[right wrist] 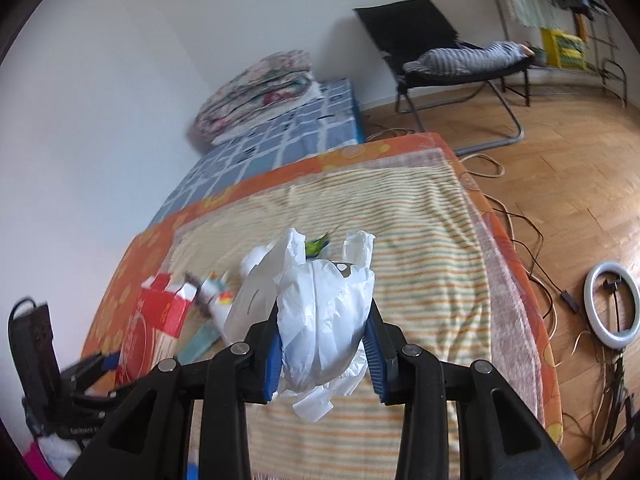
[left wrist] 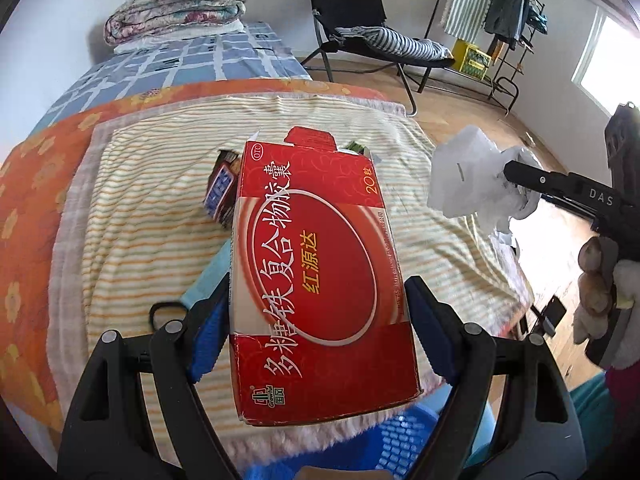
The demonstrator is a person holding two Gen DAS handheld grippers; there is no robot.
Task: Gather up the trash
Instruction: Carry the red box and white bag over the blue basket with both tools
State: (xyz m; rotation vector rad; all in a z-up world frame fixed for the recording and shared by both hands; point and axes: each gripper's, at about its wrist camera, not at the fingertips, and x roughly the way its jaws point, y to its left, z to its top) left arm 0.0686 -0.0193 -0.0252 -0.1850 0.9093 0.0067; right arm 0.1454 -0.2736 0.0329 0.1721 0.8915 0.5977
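Note:
My left gripper [left wrist: 320, 312] is shut on a red medicine box [left wrist: 320, 280] with Chinese writing and holds it above the striped blanket [left wrist: 160, 216]. The box also shows in the right wrist view [right wrist: 152, 328]. My right gripper [right wrist: 324, 344] is shut on a crumpled white plastic bag [right wrist: 324, 320], held above the bed; in the left wrist view the bag [left wrist: 468, 176] hangs at the right. A dark snack wrapper [left wrist: 222, 192] and a green wrapper [right wrist: 316, 245] lie on the blanket. A blue basket [left wrist: 396, 440] sits under the box.
The orange flowered bed cover [right wrist: 516, 240] ends at a wooden floor [right wrist: 568, 168] with cables and a ring light [right wrist: 612, 304]. A folded quilt [left wrist: 176, 8] lies on a blue checked sheet at the far end. A black chair [left wrist: 352, 20] and clothes rack [left wrist: 500, 20] stand behind.

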